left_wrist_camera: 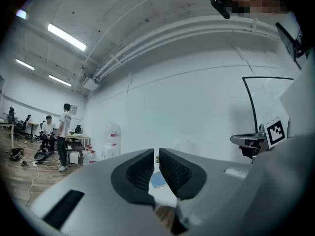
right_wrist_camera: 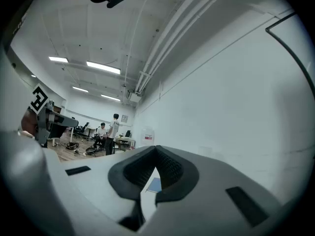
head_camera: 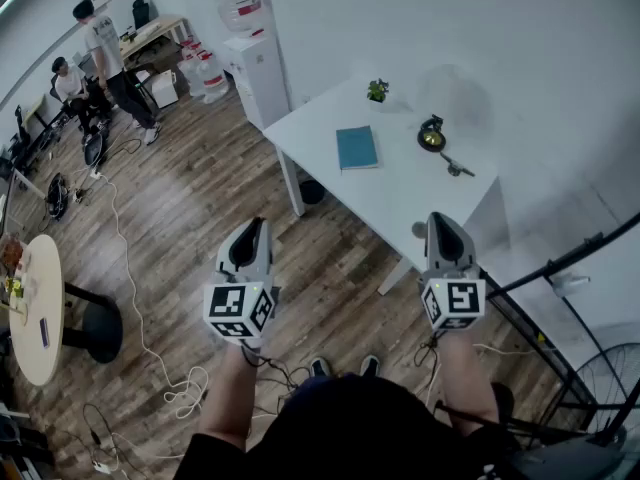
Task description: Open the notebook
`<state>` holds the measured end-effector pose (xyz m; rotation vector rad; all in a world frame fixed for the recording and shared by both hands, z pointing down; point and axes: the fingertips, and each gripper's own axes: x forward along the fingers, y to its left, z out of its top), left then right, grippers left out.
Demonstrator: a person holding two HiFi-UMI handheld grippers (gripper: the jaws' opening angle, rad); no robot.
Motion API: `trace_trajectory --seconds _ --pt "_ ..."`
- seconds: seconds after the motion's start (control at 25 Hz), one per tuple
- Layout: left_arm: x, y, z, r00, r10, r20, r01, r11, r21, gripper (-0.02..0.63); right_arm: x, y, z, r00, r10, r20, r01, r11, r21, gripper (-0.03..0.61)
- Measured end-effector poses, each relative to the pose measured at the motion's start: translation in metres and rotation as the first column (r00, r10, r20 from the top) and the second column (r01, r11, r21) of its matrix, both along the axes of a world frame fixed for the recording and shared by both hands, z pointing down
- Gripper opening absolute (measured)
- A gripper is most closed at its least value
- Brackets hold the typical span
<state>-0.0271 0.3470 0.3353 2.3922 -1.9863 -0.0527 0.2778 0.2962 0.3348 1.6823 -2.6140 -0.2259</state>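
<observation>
progress: not started; cover still shut | notebook (head_camera: 357,148): lies flat on the white bench (head_camera: 400,200), well apart from both grippers | left gripper (head_camera: 255,230): fingers (left_wrist_camera: 138,173) clenched, nothing held | right gripper (head_camera: 441,224): fingers (right_wrist_camera: 170,170) clenched, nothing held | left to do: reach notebook; lift cover

The notebook (head_camera: 357,148) had a matt teal cover; card or cloth could not be told. The worktop (head_camera: 400,208) under it was smooth, white and matt. At 3 o'clock from the notebook, a small object (head_camera: 432,135) looked black with a glossy, brass-coloured gleam. The floor (head_camera: 200,208) was brown wood-grain planks with a soft sheen. The left gripper (head_camera: 257,226) and right gripper (head_camera: 441,220) had smooth, matt grey plastic shells, and their jaws carried black, finely ribbed, rubbery pads (left_wrist_camera: 140,171). At 9 o'clock, a round table (head_camera: 40,298) had a pale, wood-like top.
</observation>
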Motion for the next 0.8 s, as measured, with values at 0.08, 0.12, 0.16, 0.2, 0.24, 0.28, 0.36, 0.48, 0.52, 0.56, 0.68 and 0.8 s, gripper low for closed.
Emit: trace_trajectory --seconds 0.08,0.12,0.16,0.2,0.24,0.28,0.36,0.48,0.52,0.56,0.68,0.8 --pt "-0.002 -0.002 0.0 1.0 0.0 -0.002 0.0 1.0 0.001 0.032 0.0 -0.003 0.002 1.0 0.002 -0.009 -0.002 1.0 0.008 0.005" --pt "-0.004 -0.004 0.001 1.0 0.0 -0.003 0.001 1.0 0.001 0.032 -0.001 -0.004 0.003 1.0 0.002 -0.014 -0.002 1.0 0.011 0.005" --pt "-0.006 -0.004 0.001 1.0 -0.001 -0.005 0.001 1.0 0.002 0.032 -0.003 -0.005 0.003 1.0 0.002 -0.017 -0.002 1.0 0.014 0.005" --pt "-0.009 -0.005 0.001 1.0 0.0 -0.007 0.0 1.0 0.002 0.032 -0.005 -0.005 0.004 1.0 0.002 -0.02 -0.002 1.0 0.016 0.005" --pt "-0.011 -0.006 0.002 1.0 0.0 -0.009 0.0 1.0 0.002 0.032 -0.007 -0.006 0.004 1.0 0.001 -0.022 -0.001 1.0 0.016 0.005" --pt "-0.014 -0.007 0.002 1.0 0.001 -0.01 -0.001 1.0 0.001 0.032 -0.01 -0.006 0.004 1.0 0.002 -0.023 -0.001 1.0 0.013 0.005" --pt "-0.019 -0.009 0.003 1.0 0.002 -0.011 -0.002 1.0 -0.001 0.032 -0.015 -0.008 0.005 1.0 0.002 -0.017 -0.002 1.0 0.008 0.005" --pt "-0.03 -0.01 0.003 1.0 -0.006 -0.008 0.006 1.0 0.01 0.032 -0.02 -0.011 0.005 1.0 0.017 0.02 -0.017 1.0 0.003 0.006" --pt "-0.034 -0.01 0.002 1.0 -0.011 -0.004 0.011 1.0 0.02 0.034 -0.021 -0.013 0.007 0.999 0.026 0.028 -0.026 1.0 -0.001 0.008" --pt "-0.038 -0.01 0.001 1.0 -0.015 0.003 0.015 0.999 0.029 0.041 -0.023 -0.015 0.009 0.999 0.034 0.031 -0.034 0.999 -0.007 0.018" --pt "-0.048 -0.01 0.002 0.999 -0.01 0.033 0.008 0.999 0.033 0.22 -0.032 -0.019 0.009 0.997 0.051 0.051 -0.05 0.999 -0.017 0.15" --pt "-0.058 -0.011 0.008 1.0 0.013 0.029 -0.014 1.0 0.021 0.241 -0.041 -0.019 0.01 0.995 0.069 0.066 -0.068 0.997 -0.028 0.206"
